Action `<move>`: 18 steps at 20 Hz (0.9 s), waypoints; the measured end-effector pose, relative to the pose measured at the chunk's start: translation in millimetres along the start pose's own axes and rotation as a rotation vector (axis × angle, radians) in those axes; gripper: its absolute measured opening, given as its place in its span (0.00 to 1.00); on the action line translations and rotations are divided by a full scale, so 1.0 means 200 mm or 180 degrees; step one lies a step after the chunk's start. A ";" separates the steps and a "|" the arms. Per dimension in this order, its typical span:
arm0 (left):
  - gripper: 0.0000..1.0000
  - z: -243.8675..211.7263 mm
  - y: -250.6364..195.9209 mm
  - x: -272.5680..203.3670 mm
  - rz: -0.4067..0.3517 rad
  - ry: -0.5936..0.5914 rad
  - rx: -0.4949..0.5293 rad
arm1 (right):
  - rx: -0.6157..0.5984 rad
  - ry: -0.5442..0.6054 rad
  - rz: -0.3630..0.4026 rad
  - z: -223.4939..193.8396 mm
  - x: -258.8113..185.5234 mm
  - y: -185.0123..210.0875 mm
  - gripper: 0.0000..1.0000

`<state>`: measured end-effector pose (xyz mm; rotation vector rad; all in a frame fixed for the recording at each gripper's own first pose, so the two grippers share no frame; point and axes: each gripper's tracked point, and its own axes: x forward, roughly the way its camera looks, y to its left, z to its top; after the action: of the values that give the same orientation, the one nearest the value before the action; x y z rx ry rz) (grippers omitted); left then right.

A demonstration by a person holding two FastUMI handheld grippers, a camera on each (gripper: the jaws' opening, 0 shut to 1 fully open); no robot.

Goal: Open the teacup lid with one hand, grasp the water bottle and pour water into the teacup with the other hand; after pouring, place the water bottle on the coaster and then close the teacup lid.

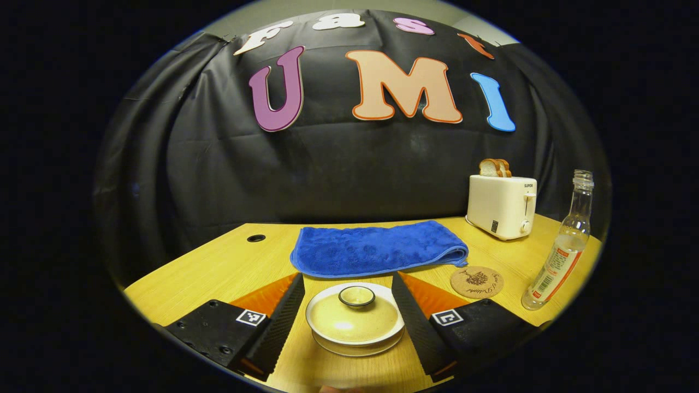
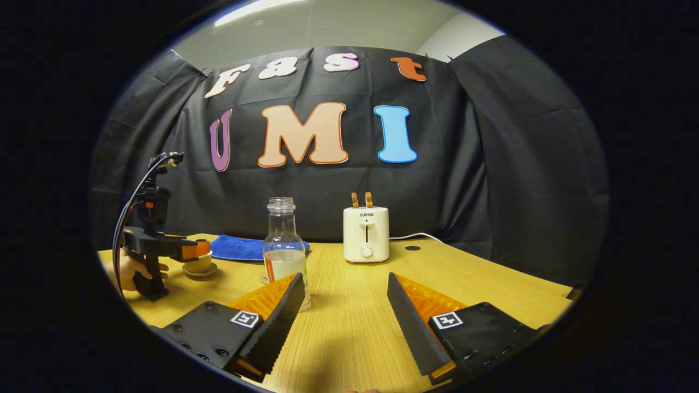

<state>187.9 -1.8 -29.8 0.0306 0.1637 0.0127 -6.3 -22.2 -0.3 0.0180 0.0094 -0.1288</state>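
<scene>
Your left tongs (image 1: pixel 349 305) stand spread wide with the teacup (image 1: pixel 355 327) between the two fingers, neither finger touching it yet. The lid (image 1: pixel 354 319) is still seated on the teacup, its small knob (image 1: pixel 356 296) upright in the middle, so the cup is closed and you cannot tell whether anything is inside. That straddling placement looks like a set-up for taking the lid, which I judge to be the step in hand; the knob sits high, so the fingers would need to close at its level rather than against the bowl.

Beyond the teacup lies the folded blue towel (image 1: pixel 377 248). To the right of the teacup is the round cork coaster (image 1: pixel 477 281), bare, and further right of that the water bottle (image 1: pixel 562 245), uncapped, upright on the surface (image 1: pixel 218 267), with a shallow fill of clear liquid in its lower part. Behind the coaster stands the toaster (image 1: pixel 502 206) with toast (image 1: pixel 495 167) in its slots.

Your right tongs (image 2: pixel 344 305) are also released, gripping nothing, aimed past the water bottle (image 2: pixel 284 248), which stands just beside the left finger. From that side you can see the left tongs (image 2: pixel 188 250) at the teacup (image 2: pixel 199 265), a hand (image 2: pixel 131 270) holding them. Leaving the coaster free makes sense: the bottle is meant to land there after pouring.
</scene>
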 end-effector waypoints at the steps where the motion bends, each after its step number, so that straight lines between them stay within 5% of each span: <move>1: 0.94 0.01 0.00 0.01 0.0001 -0.0019 0.0004 | 0.0000 0.0001 -0.0002 -0.01 0.00 0.00 0.94; 7: 0.85 0.01 -0.01 0.03 -0.0048 0.0012 0.0066 | 0.0003 -0.0001 -0.0007 -0.01 0.00 0.00 0.94; 18: 0.30 0.00 -0.03 0.04 -0.0097 0.0030 0.0043 | 0.0004 -0.0003 -0.0017 -0.01 0.00 0.00 0.94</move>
<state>195.8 -7.9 -30.5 0.0415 0.1737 -0.0187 -5.5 -22.9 -2.3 0.0191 0.0084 -0.1341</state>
